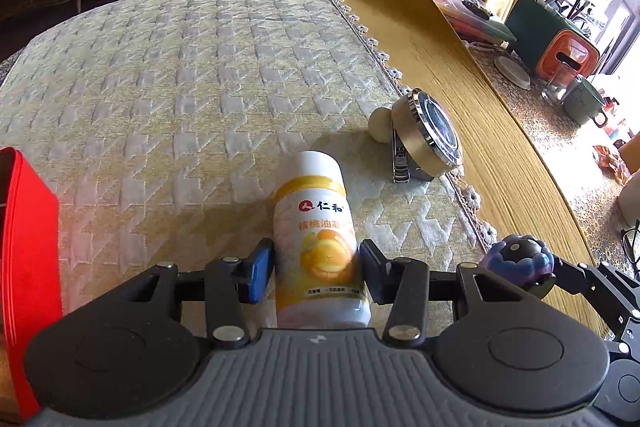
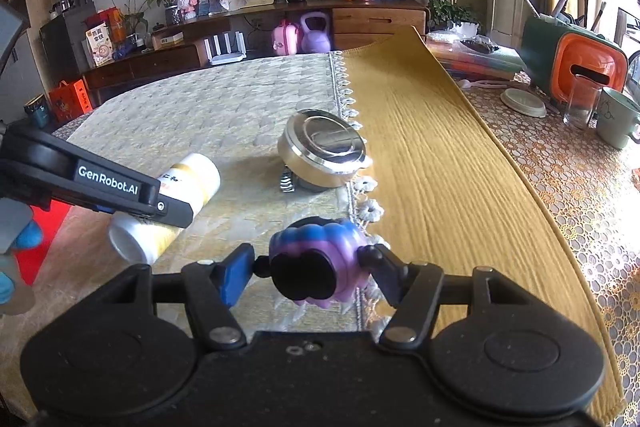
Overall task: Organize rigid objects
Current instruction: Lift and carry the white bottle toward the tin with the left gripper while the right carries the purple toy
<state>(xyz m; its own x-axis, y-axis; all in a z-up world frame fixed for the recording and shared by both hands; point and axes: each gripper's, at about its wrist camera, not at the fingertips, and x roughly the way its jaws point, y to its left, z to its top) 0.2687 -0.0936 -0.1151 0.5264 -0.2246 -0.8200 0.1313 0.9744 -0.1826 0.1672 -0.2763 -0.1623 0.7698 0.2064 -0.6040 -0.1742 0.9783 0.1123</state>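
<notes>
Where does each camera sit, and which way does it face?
Left wrist: on the left gripper, looking forward over the white bottle between its jaws; the right gripper's tip shows at right.
Right wrist: on the right gripper, facing the purple toy; the left gripper shows.
Shared: bottle, toy, metal tin.

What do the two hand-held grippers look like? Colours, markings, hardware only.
Both match. The left hand-held gripper and the right hand-held gripper each have black linkage arms with silver pivot bolts, two round black discs, one blue finger pad and one black. The left's body is ribbed grey. White "GenRobot.AI" lettering runs along the left's side. No cables visible.
</notes>
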